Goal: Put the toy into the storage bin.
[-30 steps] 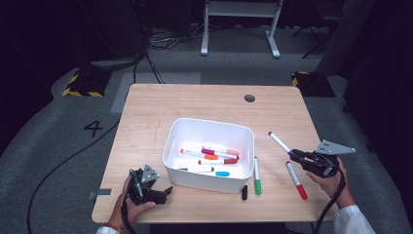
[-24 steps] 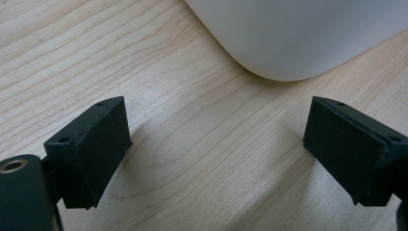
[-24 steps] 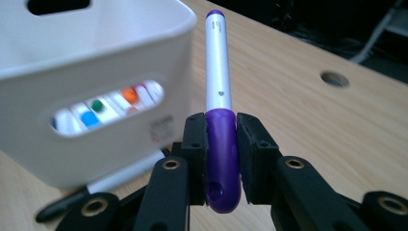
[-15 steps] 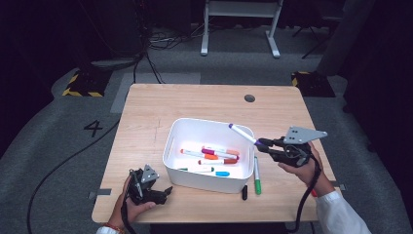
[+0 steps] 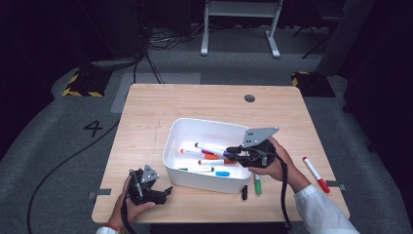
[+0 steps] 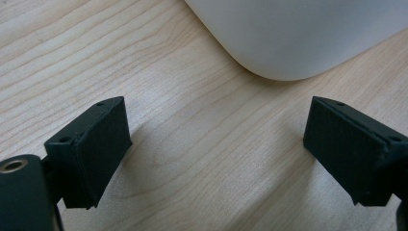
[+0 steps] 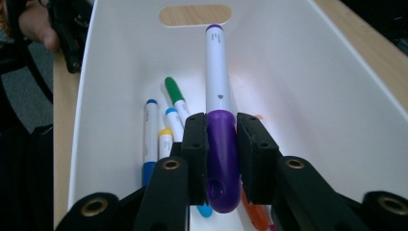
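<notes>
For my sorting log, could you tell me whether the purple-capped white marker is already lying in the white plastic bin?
Not yet: the purple-capped white marker hangs above the white plastic bin, its cap clamped in the right gripper.

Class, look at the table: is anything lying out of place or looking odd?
Three markers lie loose on the table outside the white bin: a red marker to its right, a green marker and a black marker against its near wall. The right gripper holds a purple marker over the bin.
</notes>
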Action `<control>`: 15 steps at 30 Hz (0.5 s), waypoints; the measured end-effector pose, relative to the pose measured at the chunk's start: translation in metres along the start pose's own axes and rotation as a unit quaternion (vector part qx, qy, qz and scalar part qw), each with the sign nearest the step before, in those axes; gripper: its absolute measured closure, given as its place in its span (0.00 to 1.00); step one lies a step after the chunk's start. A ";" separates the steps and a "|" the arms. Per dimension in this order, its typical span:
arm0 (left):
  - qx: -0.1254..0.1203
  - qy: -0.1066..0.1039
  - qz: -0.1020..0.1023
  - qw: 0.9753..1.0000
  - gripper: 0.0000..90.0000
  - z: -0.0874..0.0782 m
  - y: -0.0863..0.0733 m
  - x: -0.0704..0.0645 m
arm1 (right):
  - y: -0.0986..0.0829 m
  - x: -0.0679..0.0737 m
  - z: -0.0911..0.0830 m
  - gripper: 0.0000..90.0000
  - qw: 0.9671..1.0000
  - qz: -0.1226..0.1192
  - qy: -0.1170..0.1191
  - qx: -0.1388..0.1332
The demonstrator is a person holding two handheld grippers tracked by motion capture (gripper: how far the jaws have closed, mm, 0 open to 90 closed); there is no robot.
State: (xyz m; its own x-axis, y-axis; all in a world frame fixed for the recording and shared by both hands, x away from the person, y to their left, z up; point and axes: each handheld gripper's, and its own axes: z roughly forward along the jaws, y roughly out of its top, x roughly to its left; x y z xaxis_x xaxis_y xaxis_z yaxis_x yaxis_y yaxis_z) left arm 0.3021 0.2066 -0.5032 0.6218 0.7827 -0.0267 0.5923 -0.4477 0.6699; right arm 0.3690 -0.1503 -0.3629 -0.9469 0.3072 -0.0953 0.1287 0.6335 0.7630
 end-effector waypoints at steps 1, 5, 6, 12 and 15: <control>0.000 0.000 0.000 1.000 0.10 0.000 0.000 0.000 | 0.001 0.002 0.004 0.84 1.000 -0.001 0.006 0.007; 0.000 0.000 0.000 1.000 0.10 0.000 0.000 0.000 | 0.002 0.006 0.017 0.84 0.999 -0.014 0.020 0.036; 0.000 0.001 0.000 1.000 0.10 0.000 0.000 0.000 | 0.002 0.008 0.020 0.84 0.999 -0.016 0.024 0.041; 0.000 0.001 0.000 1.000 0.10 0.000 0.000 0.000 | 0.001 0.013 0.027 0.84 0.996 -0.028 0.049 0.065; 0.000 0.001 0.000 1.000 0.10 0.000 0.000 0.000 | 0.001 0.014 0.029 0.84 0.995 -0.027 0.058 0.081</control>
State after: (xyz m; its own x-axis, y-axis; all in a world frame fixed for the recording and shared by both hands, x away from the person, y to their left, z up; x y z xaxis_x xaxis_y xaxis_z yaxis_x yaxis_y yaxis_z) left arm 0.3019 0.2066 -0.5033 0.6207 0.7837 -0.0252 0.5920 -0.4473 0.6705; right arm 0.3647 -0.1247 -0.3817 -0.9802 0.1909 -0.0522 0.1129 0.7558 0.6451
